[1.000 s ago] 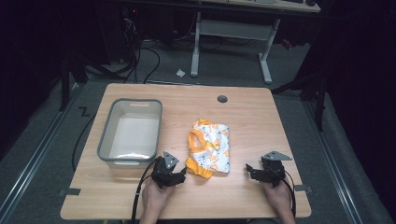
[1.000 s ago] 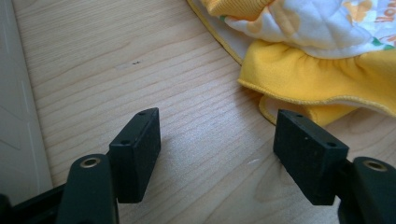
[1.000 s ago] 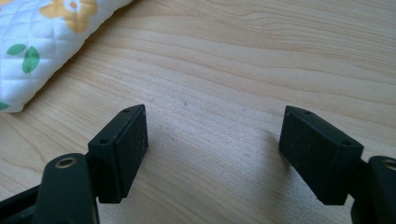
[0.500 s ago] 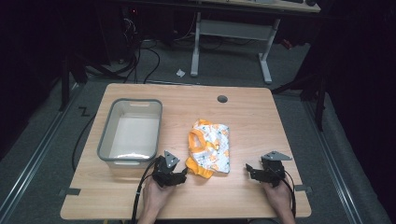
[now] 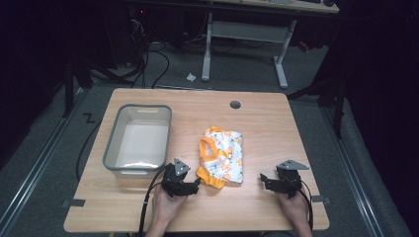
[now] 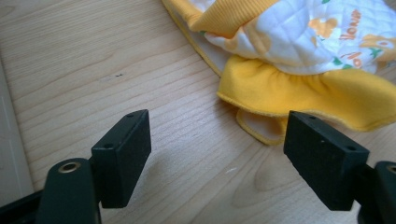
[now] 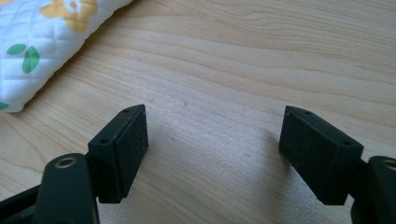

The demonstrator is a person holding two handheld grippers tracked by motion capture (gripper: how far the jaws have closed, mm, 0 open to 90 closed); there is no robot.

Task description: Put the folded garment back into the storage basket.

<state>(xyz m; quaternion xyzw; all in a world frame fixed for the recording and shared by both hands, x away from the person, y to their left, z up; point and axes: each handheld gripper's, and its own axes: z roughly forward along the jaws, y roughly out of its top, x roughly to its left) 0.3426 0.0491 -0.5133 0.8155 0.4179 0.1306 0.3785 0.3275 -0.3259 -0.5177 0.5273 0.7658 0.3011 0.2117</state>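
High view showed one wooden surface [image 5: 276, 128] carrying one grey bin [image 5: 139, 139] at its left, one folded yellow-and-white garment [image 5: 221, 156] near the middle, and two grippers: left gripper [image 5: 193, 185] just beside the garment's near edge, right gripper [image 5: 264, 179] apart from it, both jaws wide and empty

One wooden surface [image 5: 276, 123] carries one grey plastic tub [image 5: 139, 140] and one folded quilted garment [image 5: 222, 155], white with orange trim and a flower print. One round cable hole [image 5: 235, 104] sits in the surface. Two claws are there: the left claw [image 5: 196, 185] and the right claw [image 5: 264, 180], each with two black jaws. Two hands hold them.
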